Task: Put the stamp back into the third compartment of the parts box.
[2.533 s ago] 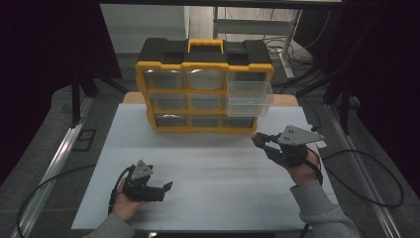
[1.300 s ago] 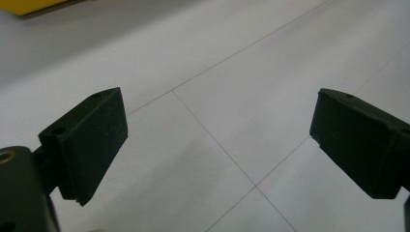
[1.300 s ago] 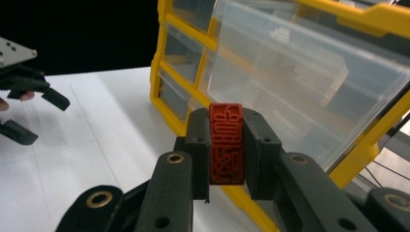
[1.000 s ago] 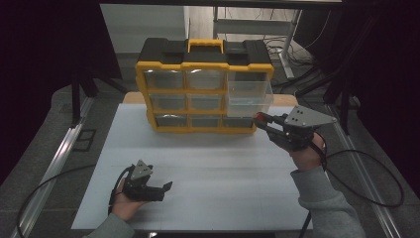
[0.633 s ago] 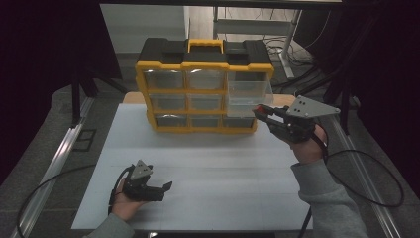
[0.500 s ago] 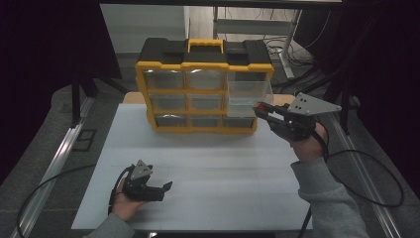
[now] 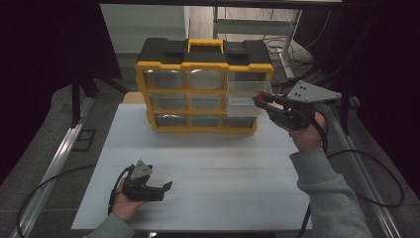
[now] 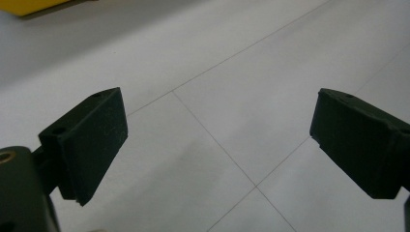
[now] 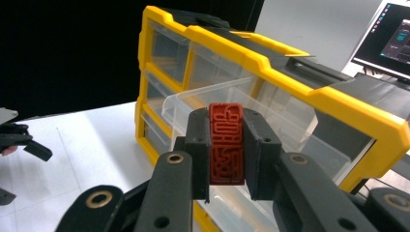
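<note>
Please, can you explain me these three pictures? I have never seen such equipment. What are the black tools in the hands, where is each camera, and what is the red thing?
A person sits at a white table and holds a hand-operated gripper in each hand. One camera looks down from above; the other two ride on the grippers and look along their black fingers.

On the table stands a yellow and black drawer organizer with clear drawers. One clear drawer on its right side is pulled out.

The right gripper is shut on a red block with a raised maze-like pattern and holds it at the open drawer. The left gripper is open and empty, low over the table.
</note>
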`<state>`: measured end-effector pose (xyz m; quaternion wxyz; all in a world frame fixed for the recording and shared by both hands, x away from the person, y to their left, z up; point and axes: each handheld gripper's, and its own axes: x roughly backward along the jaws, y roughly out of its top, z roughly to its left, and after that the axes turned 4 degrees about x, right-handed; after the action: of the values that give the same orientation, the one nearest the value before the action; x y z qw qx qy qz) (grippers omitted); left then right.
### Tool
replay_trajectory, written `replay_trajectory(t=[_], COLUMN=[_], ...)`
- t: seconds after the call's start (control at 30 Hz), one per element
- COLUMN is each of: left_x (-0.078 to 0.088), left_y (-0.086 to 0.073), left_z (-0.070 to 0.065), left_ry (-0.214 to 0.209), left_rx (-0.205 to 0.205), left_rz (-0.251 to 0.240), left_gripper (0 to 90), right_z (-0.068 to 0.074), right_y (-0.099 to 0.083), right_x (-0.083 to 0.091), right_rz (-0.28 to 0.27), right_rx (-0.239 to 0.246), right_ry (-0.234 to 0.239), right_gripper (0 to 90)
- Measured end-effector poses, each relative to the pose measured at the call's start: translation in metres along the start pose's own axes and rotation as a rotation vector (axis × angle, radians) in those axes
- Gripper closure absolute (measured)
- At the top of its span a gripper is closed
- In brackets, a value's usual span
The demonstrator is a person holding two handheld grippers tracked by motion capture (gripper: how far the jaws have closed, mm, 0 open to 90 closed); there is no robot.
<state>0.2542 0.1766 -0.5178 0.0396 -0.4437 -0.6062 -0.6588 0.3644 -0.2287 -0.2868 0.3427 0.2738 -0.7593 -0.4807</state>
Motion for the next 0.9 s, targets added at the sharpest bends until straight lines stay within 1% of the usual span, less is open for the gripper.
replay_trajectory(t=[0.27, 0.3, 0.5, 0.8, 0.9], left_x=[0.000, 0.000, 0.000, 0.000, 0.000], left_y=[0.000, 0.000, 0.000, 0.000, 0.000], left_z=[0.000, 0.000, 0.000, 0.000, 0.000], left_ry=[0.000, 0.000, 0.000, -0.001, 0.000], left_rx=[0.000, -0.001, -0.001, -0.002, -0.001], left_rz=[0.000, 0.000, 0.000, 0.002, 0.002], left_gripper=[6.8, 6.8, 6.8, 6.8, 6.8], right_z=[-0.010, -0.014, -0.019, -0.033, -0.034], right_y=[0.005, 0.006, 0.007, 0.009, 0.009], right_x=[-0.008, -0.010, -0.016, -0.028, -0.029], right_rz=[0.009, 0.010, 0.016, 0.035, 0.035], right_rx=[-0.013, -0.019, -0.032, -0.054, -0.060], right_ry=[-0.017, -0.020, -0.029, -0.052, -0.059], right_gripper=[74.4, 74.4, 74.4, 74.3, 74.3])
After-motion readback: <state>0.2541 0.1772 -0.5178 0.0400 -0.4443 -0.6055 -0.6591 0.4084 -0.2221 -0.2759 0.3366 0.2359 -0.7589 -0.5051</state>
